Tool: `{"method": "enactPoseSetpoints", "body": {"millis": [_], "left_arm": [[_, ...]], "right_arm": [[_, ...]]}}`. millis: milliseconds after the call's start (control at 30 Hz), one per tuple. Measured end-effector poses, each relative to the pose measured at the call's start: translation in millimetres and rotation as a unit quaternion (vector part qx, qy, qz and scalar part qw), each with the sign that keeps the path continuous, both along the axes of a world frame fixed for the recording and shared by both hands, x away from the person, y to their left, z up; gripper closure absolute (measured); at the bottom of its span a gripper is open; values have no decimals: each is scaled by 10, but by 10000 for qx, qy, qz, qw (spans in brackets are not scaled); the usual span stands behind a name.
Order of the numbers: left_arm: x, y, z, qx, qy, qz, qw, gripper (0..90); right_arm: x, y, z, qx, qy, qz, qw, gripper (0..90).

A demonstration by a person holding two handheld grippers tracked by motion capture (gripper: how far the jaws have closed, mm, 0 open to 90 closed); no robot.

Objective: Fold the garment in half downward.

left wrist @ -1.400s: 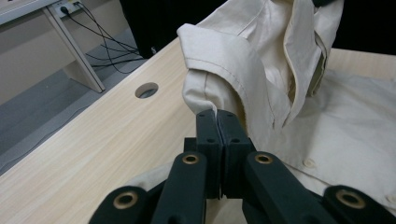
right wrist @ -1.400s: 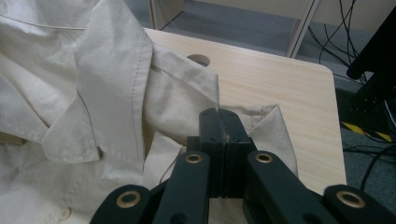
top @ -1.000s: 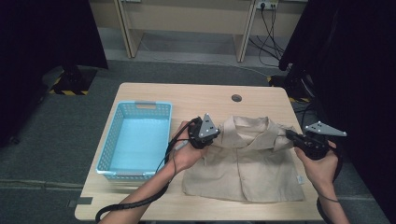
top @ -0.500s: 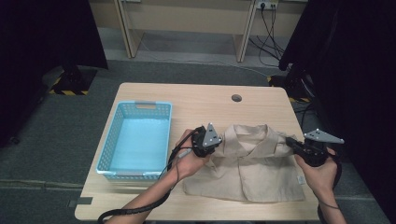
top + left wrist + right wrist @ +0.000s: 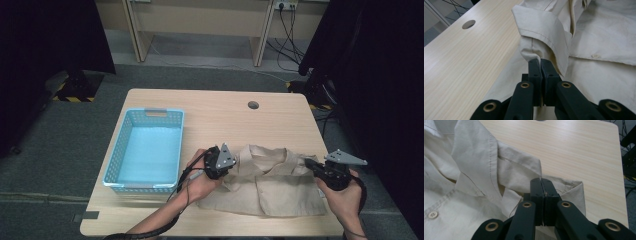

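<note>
A beige button-up shirt (image 5: 270,185) lies front up on the wooden table (image 5: 225,120), near its front edge. My left gripper (image 5: 234,164) is shut on a fold of the shirt's left shoulder, at the sleeve. In the left gripper view the jaws (image 5: 540,61) meet with a pinch of cloth (image 5: 531,48) at their tips. My right gripper (image 5: 307,163) is shut on the shirt's right shoulder. In the right gripper view the closed jaws (image 5: 541,181) bite a folded sleeve edge (image 5: 524,170), with the collar (image 5: 471,152) to their left.
A light blue plastic basket (image 5: 116,160) with nothing in it stands on the table's left side, close to my left hand. A round cable hole (image 5: 253,105) sits near the far edge. Bare tabletop stretches between the shirt and the far edge.
Both grippers have come down and toward the near edge with the shirt's shoulders in them. The shirt now lies flatter and closer to the person.
</note>
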State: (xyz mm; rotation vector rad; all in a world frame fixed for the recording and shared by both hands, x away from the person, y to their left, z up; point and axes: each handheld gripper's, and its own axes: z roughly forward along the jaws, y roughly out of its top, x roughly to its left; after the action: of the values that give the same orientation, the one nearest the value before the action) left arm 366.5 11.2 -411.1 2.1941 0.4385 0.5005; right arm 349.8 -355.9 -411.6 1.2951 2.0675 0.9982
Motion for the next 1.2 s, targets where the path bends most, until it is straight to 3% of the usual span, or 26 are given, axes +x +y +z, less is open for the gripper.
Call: {"method": "enactPoseSetpoints", "body": {"millis": [367, 633, 900, 1000, 1100, 1200], "left_arm": [[-88, 10, -94, 57, 138, -85, 9999, 846], [-265, 107, -24, -136, 163, -229, 9995, 697], [-430, 217, 23, -175, 105, -291, 9994, 629], [-457, 225, -62, -60, 173, -290, 9994, 604], [-484, 225, -183, 78, 261, -275, 9993, 575], [-502, 232, -286, 235, 322, -253, 9989, 549]], "right_arm": [[-137, -11, -77, -72, 197, 106, 9997, 863], [-356, -67, -7, -146, 390, 243, 9988, 748], [-596, -213, 220, 12, 132, 182, 9997, 650], [-528, -259, 193, -36, 347, 42, 9994, 619], [-395, -312, 72, -50, 679, -182, 9975, 592], [-260, -355, -71, -134, 1078, -380, 9934, 570]]}}
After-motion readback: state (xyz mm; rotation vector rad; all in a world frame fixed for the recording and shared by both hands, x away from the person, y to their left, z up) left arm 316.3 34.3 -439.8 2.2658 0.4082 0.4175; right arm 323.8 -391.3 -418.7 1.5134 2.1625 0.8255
